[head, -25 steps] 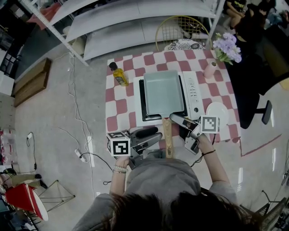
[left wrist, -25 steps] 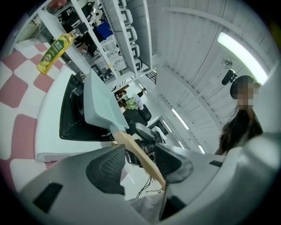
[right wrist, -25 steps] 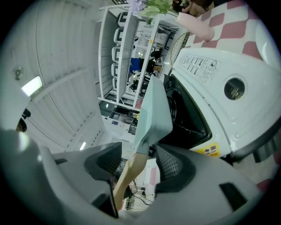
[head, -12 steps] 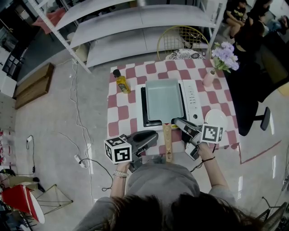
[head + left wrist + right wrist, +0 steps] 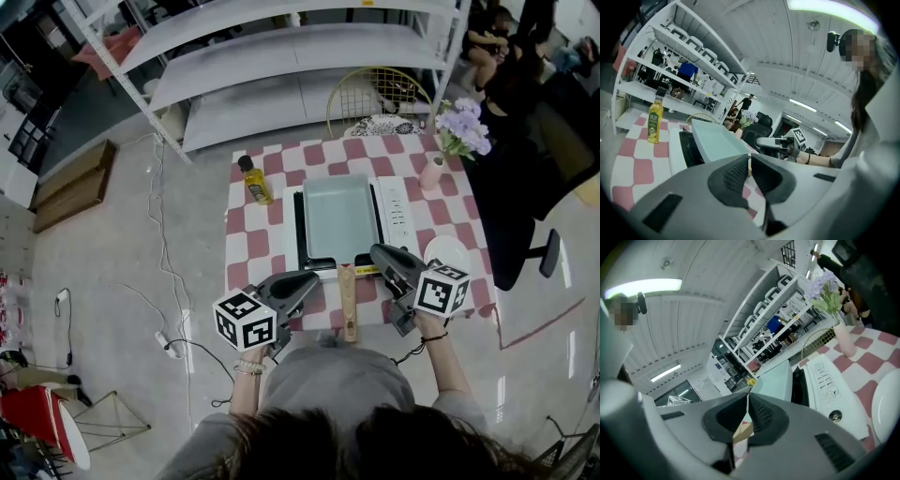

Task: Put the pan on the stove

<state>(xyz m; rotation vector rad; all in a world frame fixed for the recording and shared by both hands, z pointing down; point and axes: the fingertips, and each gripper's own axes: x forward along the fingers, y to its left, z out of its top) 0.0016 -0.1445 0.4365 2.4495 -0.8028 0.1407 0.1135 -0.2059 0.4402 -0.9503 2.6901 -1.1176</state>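
Observation:
The pale teal rectangular pan [image 5: 337,217] sits on the black top of the white stove [image 5: 397,211]. Its wooden handle [image 5: 348,300] points toward me over the table's near edge. My left gripper [image 5: 311,279] hovers left of the handle, its jaws closing until they almost meet, with nothing between them. My right gripper [image 5: 378,251] is shut and empty, just right of the handle near the stove's front corner. In the left gripper view the gripper [image 5: 749,161] faces the pan [image 5: 717,140]. The right gripper [image 5: 747,401] looks past the pan [image 5: 776,378] and the stove [image 5: 829,385].
A yellow oil bottle [image 5: 253,180] stands left of the stove. A pink vase of purple flowers [image 5: 436,145] stands at the far right corner. A white plate [image 5: 448,251] lies right of the stove. A wire chair [image 5: 375,80] and white shelves [image 5: 281,56] lie beyond the checkered table [image 5: 246,244].
Both grippers' jaws went from wide open to closed. Both hands drew back slightly toward me, away from the pan's handle. The pan stayed on the stove.

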